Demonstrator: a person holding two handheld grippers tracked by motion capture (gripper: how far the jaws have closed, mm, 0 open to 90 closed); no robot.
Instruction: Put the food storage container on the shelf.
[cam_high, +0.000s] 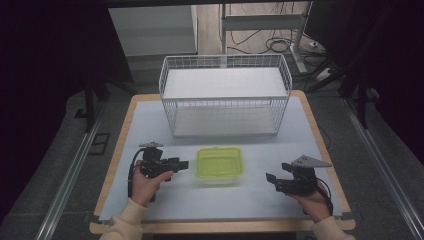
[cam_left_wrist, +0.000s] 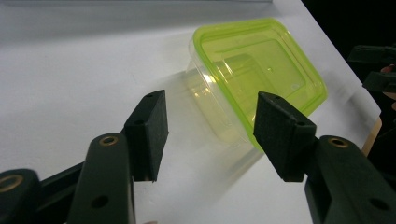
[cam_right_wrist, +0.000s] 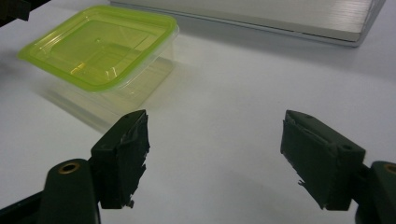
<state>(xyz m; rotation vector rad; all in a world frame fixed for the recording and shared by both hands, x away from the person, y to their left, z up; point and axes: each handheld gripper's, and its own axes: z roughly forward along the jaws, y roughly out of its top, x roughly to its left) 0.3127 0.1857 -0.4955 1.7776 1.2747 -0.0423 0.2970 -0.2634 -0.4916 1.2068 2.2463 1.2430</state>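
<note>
No text, label, brand, number or sign can be read anywhere. The lid of the green-lidded container (cam_high: 219, 163) carries only moulded ridges and no lettering, as seen in the left gripper view (cam_left_wrist: 259, 70) and the right gripper view (cam_right_wrist: 100, 44). The wire basket (cam_high: 225, 95) at twelve o'clock of the container bears no tag, and the white surface (cam_high: 150, 125) is unmarked. Nothing is printed on the black jaws.

A clear container (cam_high: 220, 167) with a lime-green lid sits mid-frame on the pale grey table (cam_high: 150, 125); white wire basket (cam_high: 225, 95) above it; both grippers black
</note>
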